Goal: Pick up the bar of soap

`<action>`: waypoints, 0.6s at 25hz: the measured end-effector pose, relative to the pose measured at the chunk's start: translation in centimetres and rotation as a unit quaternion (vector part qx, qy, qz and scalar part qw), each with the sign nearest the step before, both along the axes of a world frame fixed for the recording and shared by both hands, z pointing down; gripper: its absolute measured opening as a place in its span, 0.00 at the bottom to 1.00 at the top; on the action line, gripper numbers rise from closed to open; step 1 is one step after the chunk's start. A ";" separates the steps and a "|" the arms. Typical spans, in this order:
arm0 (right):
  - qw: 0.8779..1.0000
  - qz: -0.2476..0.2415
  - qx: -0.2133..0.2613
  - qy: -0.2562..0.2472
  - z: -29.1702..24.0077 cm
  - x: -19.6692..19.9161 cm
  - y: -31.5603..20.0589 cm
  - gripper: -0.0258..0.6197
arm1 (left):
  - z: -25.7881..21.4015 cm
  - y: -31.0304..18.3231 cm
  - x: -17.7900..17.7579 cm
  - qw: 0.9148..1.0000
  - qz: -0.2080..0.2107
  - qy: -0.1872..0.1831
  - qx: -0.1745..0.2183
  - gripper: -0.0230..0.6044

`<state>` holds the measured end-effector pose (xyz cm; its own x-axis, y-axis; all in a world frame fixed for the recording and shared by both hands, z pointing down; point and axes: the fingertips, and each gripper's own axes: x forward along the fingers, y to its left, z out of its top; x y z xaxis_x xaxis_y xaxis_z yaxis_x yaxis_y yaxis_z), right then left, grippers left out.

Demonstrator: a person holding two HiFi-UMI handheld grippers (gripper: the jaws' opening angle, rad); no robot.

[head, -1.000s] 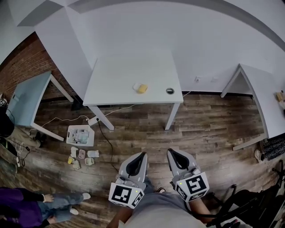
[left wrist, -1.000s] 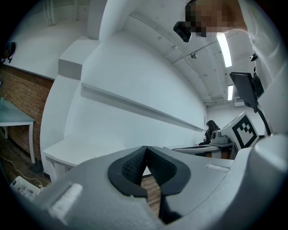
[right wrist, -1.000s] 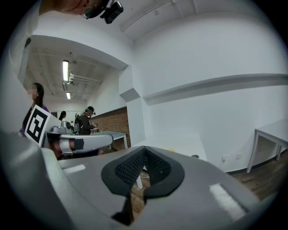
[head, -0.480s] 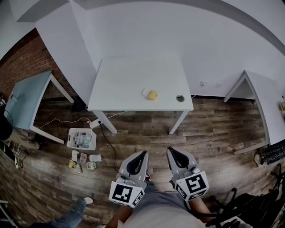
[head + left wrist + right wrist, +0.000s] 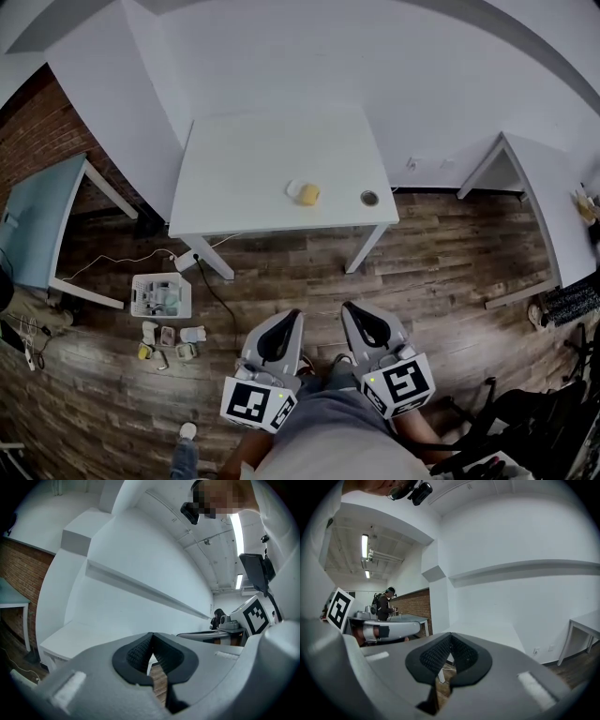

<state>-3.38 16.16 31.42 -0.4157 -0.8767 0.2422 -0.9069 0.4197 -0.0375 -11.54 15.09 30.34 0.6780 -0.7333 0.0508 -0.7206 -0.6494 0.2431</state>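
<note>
The yellow bar of soap (image 5: pixel 308 194) lies near the front middle of the white table (image 5: pixel 244 178), touching a small white thing (image 5: pixel 294 187) on its left. Both grippers are held low, close to the person's body and far short of the table, over the wooden floor. My left gripper (image 5: pixel 286 321) is shut with nothing in it, and its ribbed pads meet (image 5: pixel 151 649). My right gripper (image 5: pixel 356 312) is also shut and empty (image 5: pixel 450 651). The gripper views show only the table's edge, not the soap.
A small round dark object (image 5: pixel 369 198) sits near the table's front right corner. On the floor at left stand a white basket (image 5: pixel 161 295) and several small containers (image 5: pixel 169 337), with a cable (image 5: pixel 211 281) nearby. A blue-grey table (image 5: pixel 37 220) stands left, a white one (image 5: pixel 544 202) right.
The head view has shifted, so the table and soap sit a little differently in frame. The person at the lower left has mostly gone from view. Both grippers stay shut and low.
</note>
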 end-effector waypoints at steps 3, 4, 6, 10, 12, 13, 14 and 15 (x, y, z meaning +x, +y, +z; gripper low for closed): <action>1.000 0.003 0.002 -0.001 0.0 0.1 -0.7 0.04 | 0.1 -0.7 0.2 1.000 0.003 -0.003 0.000 0.04; 1.000 0.004 0.002 -0.001 0.0 0.2 -0.9 0.04 | 0.2 -0.9 0.3 1.000 0.003 -0.004 0.000 0.04; 1.000 0.003 0.004 -0.002 0.1 0.2 -1.6 0.04 | 0.3 -1.4 0.6 1.000 0.005 -0.010 0.002 0.04; 1.000 0.001 0.004 -0.006 0.5 0.5 -3.5 0.04 | 0.7 -3.1 1.1 1.000 0.006 -0.022 0.005 0.04; 1.000 0.002 0.002 -0.007 0.8 0.9 -4.7 0.04 | 1.1 -4.3 1.5 1.000 0.005 -0.021 0.001 0.04; 1.000 0.003 -0.001 -0.008 1.0 1.3 -5.4 0.04 | 1.2 -5.0 1.8 1.000 0.005 -0.020 -0.001 0.04; 1.000 0.005 -0.003 -0.009 1.2 1.6 -6.1 0.04 | 1.3 -5.7 2.1 1.000 0.004 -0.019 -0.004 0.04; 1.000 0.006 -0.005 -0.010 1.3 2.0 -6.8 0.04 | 1.4 -6.4 2.4 1.000 0.004 -0.019 -0.006 0.04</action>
<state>-1.42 9.37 32.68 -0.4103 -0.8792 0.2421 -0.9108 0.4086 -0.0598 -9.18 8.73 31.78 0.6819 -0.7265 0.0845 -0.7235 -0.6531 0.2234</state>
